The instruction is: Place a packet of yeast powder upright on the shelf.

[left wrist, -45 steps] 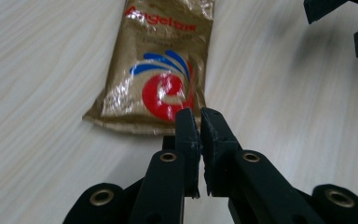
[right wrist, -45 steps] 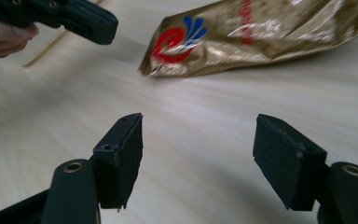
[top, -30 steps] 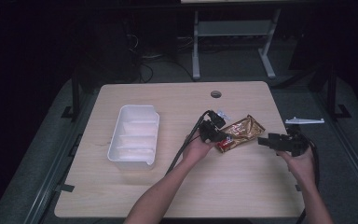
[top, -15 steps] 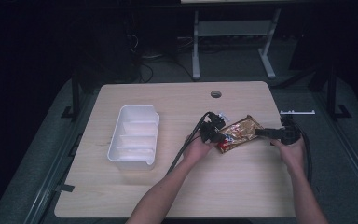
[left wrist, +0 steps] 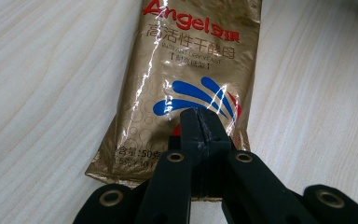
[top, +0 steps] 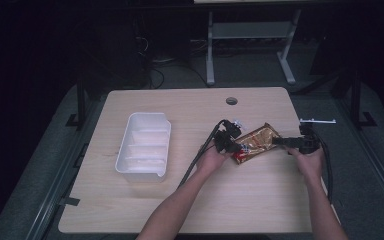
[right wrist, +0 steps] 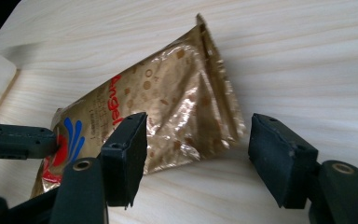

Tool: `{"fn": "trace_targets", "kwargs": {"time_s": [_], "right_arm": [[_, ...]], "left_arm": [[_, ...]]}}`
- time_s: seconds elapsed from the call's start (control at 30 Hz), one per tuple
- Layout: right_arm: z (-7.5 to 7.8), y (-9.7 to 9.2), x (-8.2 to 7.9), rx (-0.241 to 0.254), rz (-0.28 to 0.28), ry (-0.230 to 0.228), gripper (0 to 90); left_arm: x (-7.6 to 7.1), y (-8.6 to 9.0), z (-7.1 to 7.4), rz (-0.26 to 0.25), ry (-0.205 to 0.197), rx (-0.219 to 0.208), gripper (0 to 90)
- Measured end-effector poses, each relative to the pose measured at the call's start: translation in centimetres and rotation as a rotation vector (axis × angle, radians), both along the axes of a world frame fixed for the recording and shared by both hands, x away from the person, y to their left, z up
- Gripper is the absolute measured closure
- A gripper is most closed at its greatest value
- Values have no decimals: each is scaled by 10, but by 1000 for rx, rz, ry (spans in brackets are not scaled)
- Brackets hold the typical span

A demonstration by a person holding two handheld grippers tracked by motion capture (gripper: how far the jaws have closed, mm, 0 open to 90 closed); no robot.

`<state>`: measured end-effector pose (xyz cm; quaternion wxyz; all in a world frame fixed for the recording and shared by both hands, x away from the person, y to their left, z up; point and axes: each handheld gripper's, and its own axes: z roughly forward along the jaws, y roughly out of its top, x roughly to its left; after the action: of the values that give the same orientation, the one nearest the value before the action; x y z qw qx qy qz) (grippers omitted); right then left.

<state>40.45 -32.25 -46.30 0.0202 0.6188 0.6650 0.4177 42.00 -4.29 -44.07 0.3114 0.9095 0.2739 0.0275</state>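
The left tool [left wrist: 199, 135] pinches the gold yeast packet's [left wrist: 186, 79] printed end near the table's [top: 190, 105] right edge; the right tool [right wrist: 198, 154], its jaws just narrowing yet apart, straddles the crimped end, white tray [top: 145, 146] well leftward.

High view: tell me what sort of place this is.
Probably a lab or workshop recording station, not a kitchen. A bare wooden table with a cable hole stands in a dark room, a metal desk frame and loose cables behind it.

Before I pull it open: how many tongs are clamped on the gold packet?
1. The left tongs pinch the gold packet's printed end; the right tongs straddle its other end, open.
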Motion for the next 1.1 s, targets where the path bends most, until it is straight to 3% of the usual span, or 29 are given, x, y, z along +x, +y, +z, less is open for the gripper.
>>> {"fn": "trace_targets", "kwargs": {"time_s": [0.07,0.2,0.27,0.33,0.37,0.43,0.57,0.67,0.73,0.83,0.93,1.1], "right_arm": [[-5,6,4,34,7,10,412],[-10,11,6,53,4,16,515],[-12,12,7,62,-5,22,618],[-13,13,7,29,-30,19,772],[-13,13,7,29,-30,19,772],[-11,12,6,28,-38,9,876],[-7,13,3,17,-36,-11,893],[0,15,0,-7,-20,-42,895],[6,17,-5,0,-5,-70,896],[11,19,-7,-8,6,-87,897],[21,23,-13,-30,33,-135,897],[32,27,-20,-48,64,-185,897]], "left_arm": [[-1,0,0,2,-2,0,899],[-1,0,-1,6,3,-9,898],[-1,0,-1,-1,-1,-4,898],[-1,-1,-1,-2,-4,-8,897],[-1,-1,-1,-2,-4,-8,896],[-1,0,-1,-4,2,-9,890],[-1,1,0,-4,16,-15,865],[-4,5,1,-8,-22,-21,837],[-3,14,0,13,-16,-72,829],[-3,19,0,19,-10,-80,813],[-5,25,2,18,-18,-88,802],[-7,36,7,20,-16,-136,778]]}}
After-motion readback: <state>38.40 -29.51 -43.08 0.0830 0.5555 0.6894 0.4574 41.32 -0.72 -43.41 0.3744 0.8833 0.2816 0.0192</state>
